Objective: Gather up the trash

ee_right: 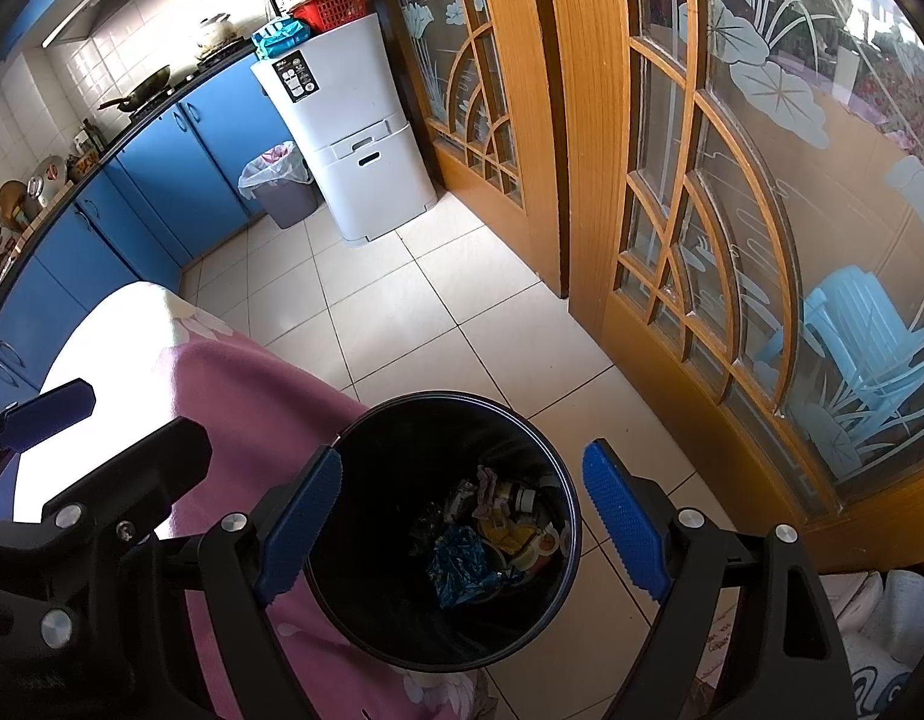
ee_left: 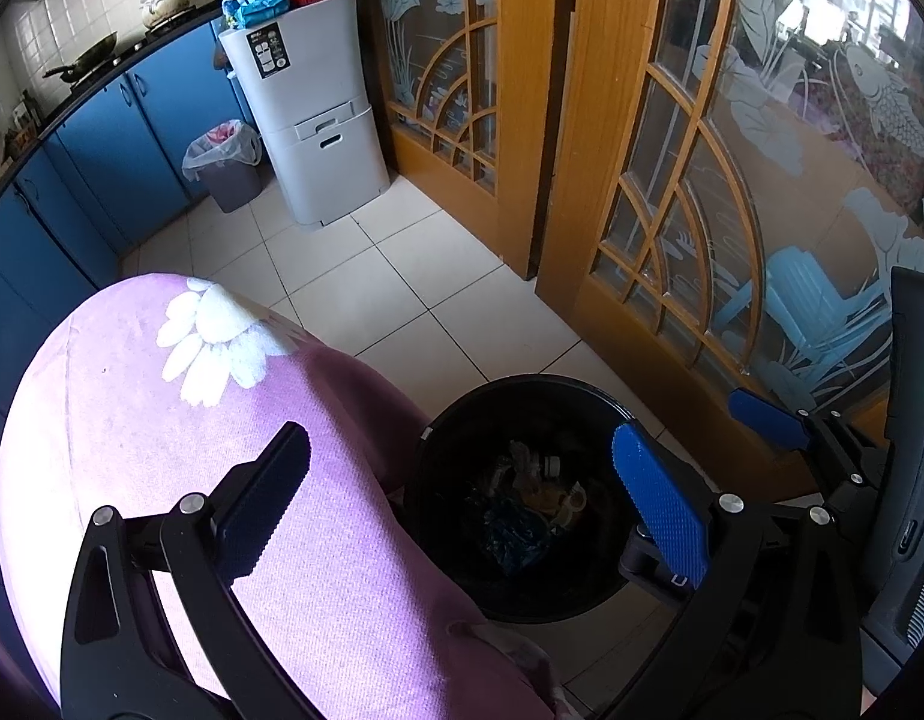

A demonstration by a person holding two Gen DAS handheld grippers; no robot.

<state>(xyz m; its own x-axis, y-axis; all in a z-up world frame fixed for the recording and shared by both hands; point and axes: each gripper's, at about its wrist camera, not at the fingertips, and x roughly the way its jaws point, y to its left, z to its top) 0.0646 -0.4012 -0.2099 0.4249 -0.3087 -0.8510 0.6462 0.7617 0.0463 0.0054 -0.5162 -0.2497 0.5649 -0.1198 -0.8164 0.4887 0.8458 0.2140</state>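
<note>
I hold my right hand-held gripper [ee_right: 462, 531] spread empty over the black bin [ee_right: 573, 516] to aim drops; my left hand-held gripper [ee_left: 462, 498] gapes empty above the pink blanket [ee_left: 162, 420].

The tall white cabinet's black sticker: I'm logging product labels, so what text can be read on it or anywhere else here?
Black sticker on tall white plastic cabinet: white print and icons, too small to read.
Blue packet on the cabinet top: print blurred, unreadable.
Nothing else legible in either view.
</note>
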